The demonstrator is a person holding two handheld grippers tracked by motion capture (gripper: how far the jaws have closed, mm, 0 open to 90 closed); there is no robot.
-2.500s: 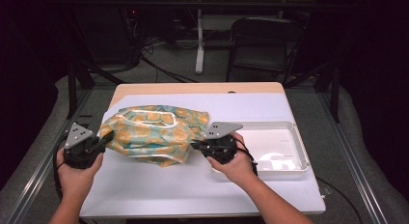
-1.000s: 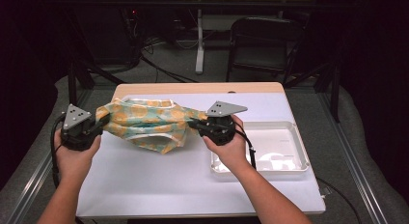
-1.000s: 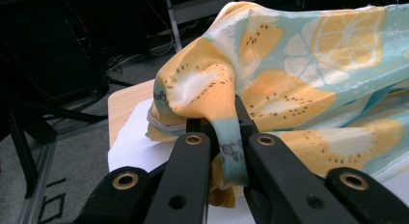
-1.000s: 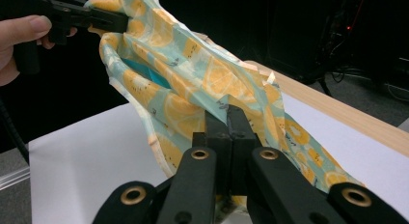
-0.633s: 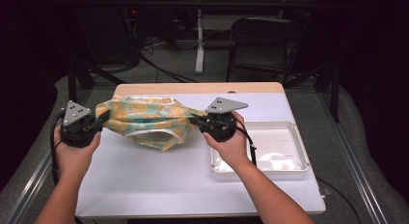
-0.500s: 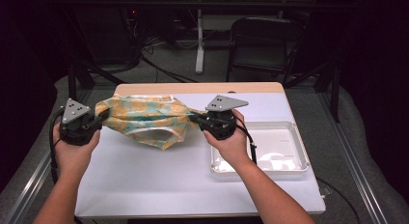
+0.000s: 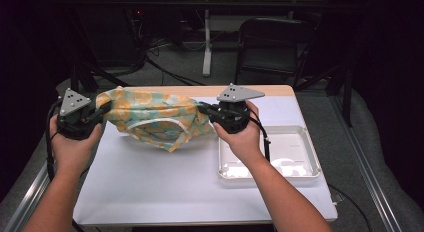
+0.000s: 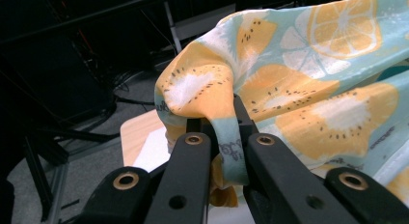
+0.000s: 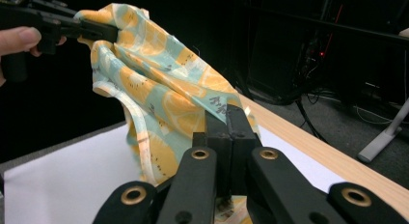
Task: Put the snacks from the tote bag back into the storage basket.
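Two sets of fingers, both clamped tight on cloth: the left gripper (image 8: 225, 154) pinches a folded edge of the fruit-print garment (image 7: 152, 118) between its pads, and the right gripper (image 9: 230, 137) has the opposite end squeezed the same way. In the high view the left gripper (image 7: 102, 112) sits out past the counter's left edge and the right gripper (image 7: 206, 111) is over the back middle, with the garment strung between them.

What's changed: a couple of seconds back the cloth was lying bunched on the counter (image 7: 165, 187); now both hands have come up and it hangs in the air, only its lowest fold near the surface. Looks to me like a lift-and-spread before folding or laying it flat. The white tray (image 7: 310, 159) by the right edge sits untouched.
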